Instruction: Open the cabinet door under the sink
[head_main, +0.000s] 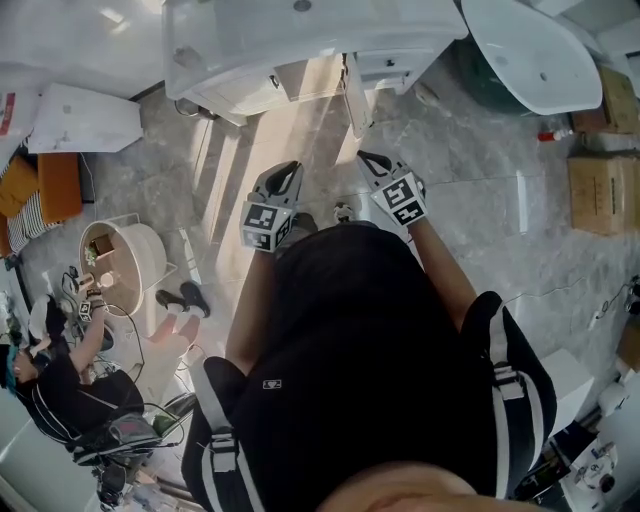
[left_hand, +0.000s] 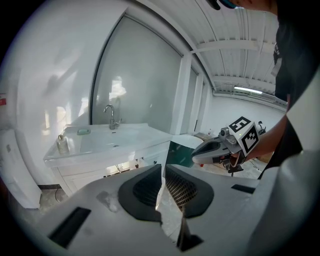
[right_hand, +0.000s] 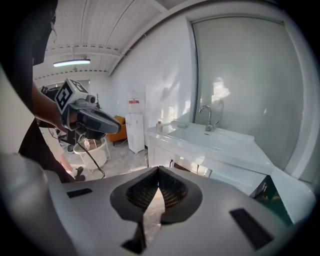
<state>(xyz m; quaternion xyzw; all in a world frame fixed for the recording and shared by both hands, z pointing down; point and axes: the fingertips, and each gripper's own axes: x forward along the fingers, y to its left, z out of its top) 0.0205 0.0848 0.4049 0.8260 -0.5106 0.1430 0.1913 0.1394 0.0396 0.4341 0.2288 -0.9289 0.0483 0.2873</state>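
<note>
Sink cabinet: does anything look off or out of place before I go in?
Yes. One door under the sink already stands swung out from the cabinet front, with a gap showing beside it. The left tongs and right tongs are shut, empty and short of it. Nothing looks spilled or broken.

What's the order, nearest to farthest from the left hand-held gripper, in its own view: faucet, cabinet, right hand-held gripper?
1. Right hand-held gripper, at right, alongside.
2. Cabinet, ahead at left, low.
3. Faucet, above and behind it.
</note>
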